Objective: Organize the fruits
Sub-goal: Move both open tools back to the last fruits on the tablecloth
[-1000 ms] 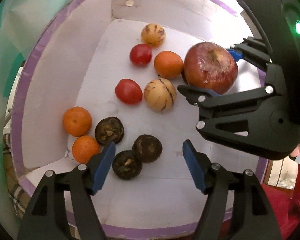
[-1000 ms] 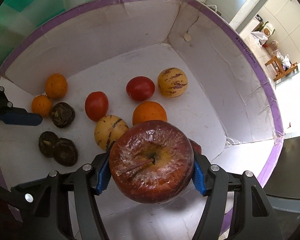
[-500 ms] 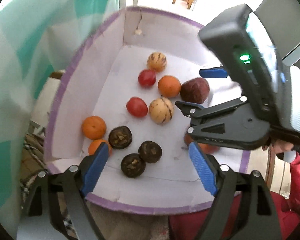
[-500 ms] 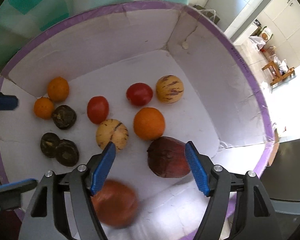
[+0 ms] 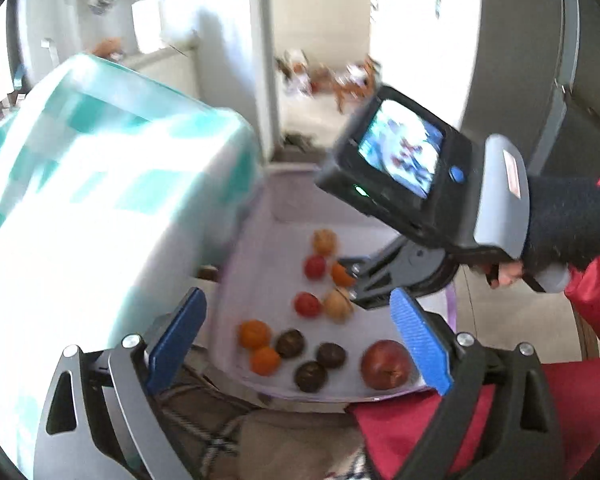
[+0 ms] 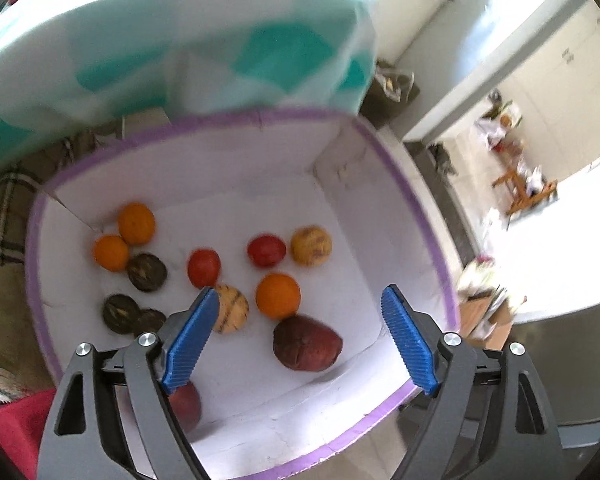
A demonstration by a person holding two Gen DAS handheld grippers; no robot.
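A white box with a purple rim [image 6: 438,258] holds the fruit. In it lie oranges [image 6: 278,295], tomatoes [image 6: 204,267], striped yellow fruits [image 6: 311,246], dark brown fruits [image 6: 147,272] and a dark red fruit [image 6: 306,344]. A red apple [image 5: 386,364] rests at the near edge, half hidden behind a finger in the right wrist view. My right gripper [image 6: 300,340] hovers above the box, its jaws opening with nothing held. My left gripper [image 5: 296,340] is higher and further back, jaws also opening and empty.
A teal-and-white checked cloth [image 6: 180,40] hangs over the box's far side. A gloved hand and red sleeve [image 5: 560,228] hold the right tool. Plaid fabric [image 5: 204,432] lies beside the box. A doorway with a wooden chair [image 6: 520,188] is at right.
The right gripper let go of the red apple, which dropped and rolled to the box's near edge. Both grippers rose away from the box and spread wider. The left view tilted up.
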